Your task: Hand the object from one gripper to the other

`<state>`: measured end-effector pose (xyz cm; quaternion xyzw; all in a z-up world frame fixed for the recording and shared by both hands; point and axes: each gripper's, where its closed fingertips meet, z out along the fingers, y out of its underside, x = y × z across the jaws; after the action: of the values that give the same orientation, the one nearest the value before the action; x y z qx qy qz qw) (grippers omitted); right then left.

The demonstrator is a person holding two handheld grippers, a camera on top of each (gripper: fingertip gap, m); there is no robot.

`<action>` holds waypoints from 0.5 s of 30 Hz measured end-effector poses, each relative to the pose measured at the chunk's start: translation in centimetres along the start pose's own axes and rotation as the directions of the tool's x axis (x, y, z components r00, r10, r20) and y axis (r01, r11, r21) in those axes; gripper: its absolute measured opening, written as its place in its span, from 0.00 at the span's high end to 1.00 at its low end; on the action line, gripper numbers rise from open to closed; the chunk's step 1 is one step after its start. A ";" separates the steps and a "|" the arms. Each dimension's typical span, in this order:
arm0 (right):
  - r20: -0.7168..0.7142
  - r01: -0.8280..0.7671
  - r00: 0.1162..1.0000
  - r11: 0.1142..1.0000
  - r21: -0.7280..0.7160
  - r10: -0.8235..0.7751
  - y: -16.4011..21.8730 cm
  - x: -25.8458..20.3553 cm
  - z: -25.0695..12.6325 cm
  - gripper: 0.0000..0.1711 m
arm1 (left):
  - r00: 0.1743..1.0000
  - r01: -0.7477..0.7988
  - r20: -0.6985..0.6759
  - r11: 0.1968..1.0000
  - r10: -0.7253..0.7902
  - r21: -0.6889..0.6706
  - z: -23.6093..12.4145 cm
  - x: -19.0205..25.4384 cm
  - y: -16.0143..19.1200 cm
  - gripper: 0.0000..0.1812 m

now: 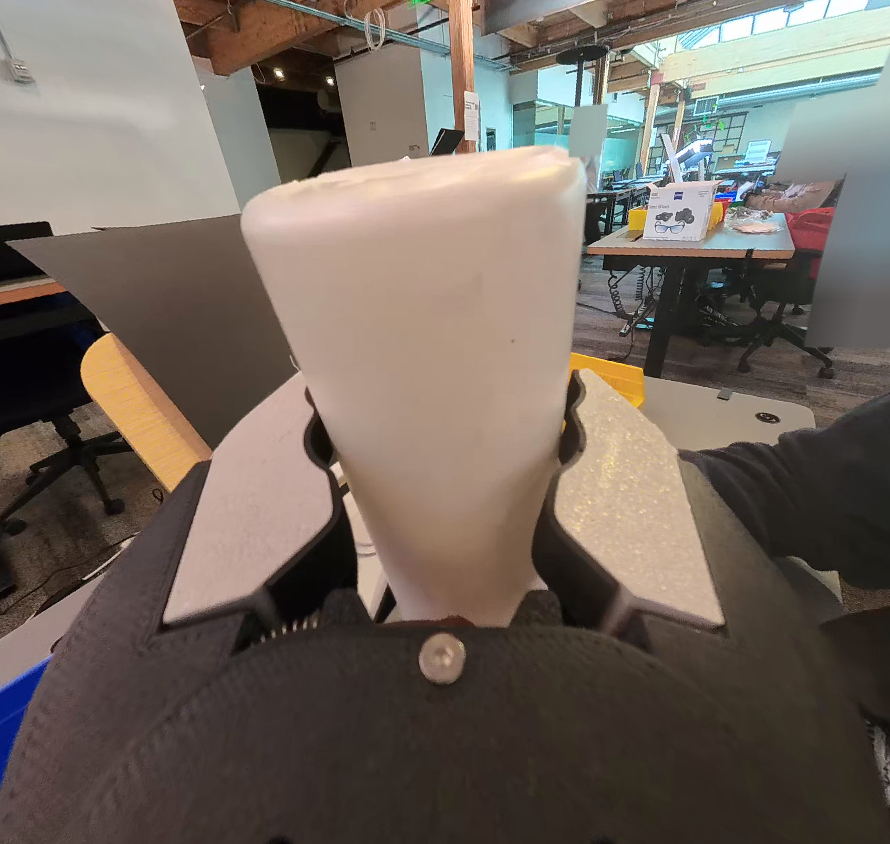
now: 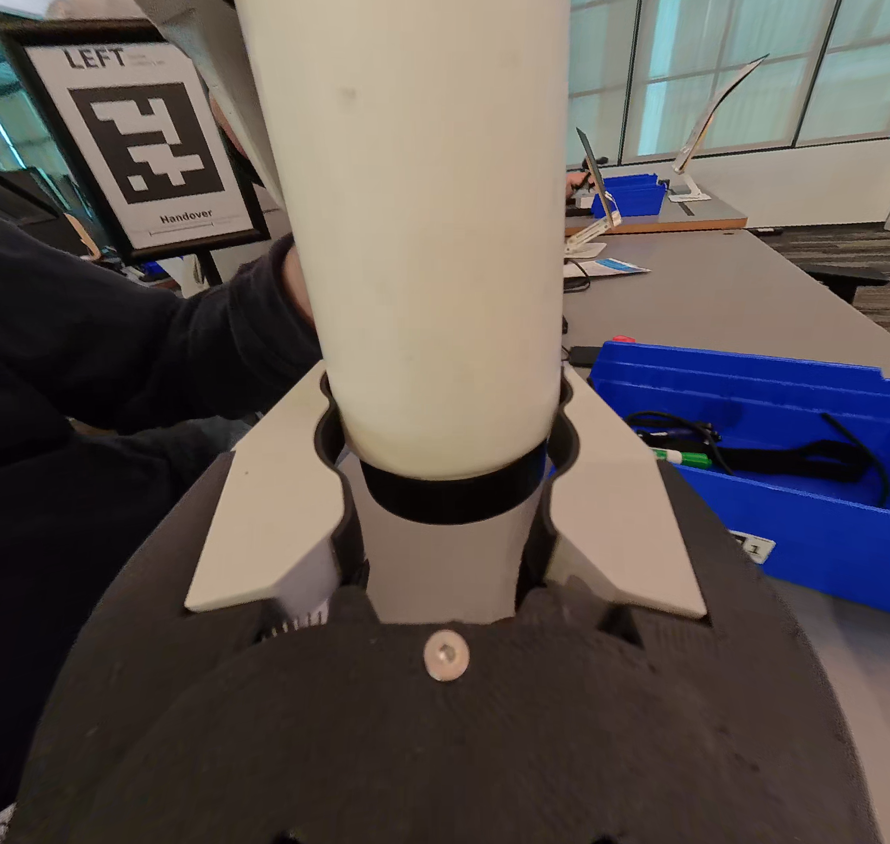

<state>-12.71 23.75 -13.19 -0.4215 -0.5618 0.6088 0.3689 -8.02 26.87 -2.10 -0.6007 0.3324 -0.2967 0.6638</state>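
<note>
Open-plan workshop with a grey table (image 2: 722,291) behind: both grippers are clamping the white bottle (image 1: 433,315), left gripper (image 1: 445,440) on its body, right gripper (image 2: 445,416) near the black-banded end (contact appears firm), so one should be releasing only once the other's hold is confirmed.

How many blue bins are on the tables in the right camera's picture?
2. One blue bin sits close by on the right, holding cables and a green marker. A second blue bin sits farther back by the windows. Others may be hidden behind the white bottle.
</note>
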 end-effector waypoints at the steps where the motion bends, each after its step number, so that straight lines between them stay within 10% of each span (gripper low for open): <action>1: -0.010 0.012 1.000 1.000 -0.019 -0.012 0.0 0.1 -0.2 0.50 | 1.000 -0.005 -0.001 1.000 0.005 -0.004 0.0 0.0 0.1 0.48; 15: -0.140 0.389 0.841 0.764 -0.515 -0.523 -4.8 4.2 -8.5 0.50 | 0.998 -0.014 0.064 0.999 0.016 -0.031 -3.4 -0.4 1.7 0.43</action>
<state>-6.47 31.24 -8.90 -0.4267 -0.7204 0.2813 0.4689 -10.95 25.29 -4.00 -0.6175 0.3198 -0.2670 0.6672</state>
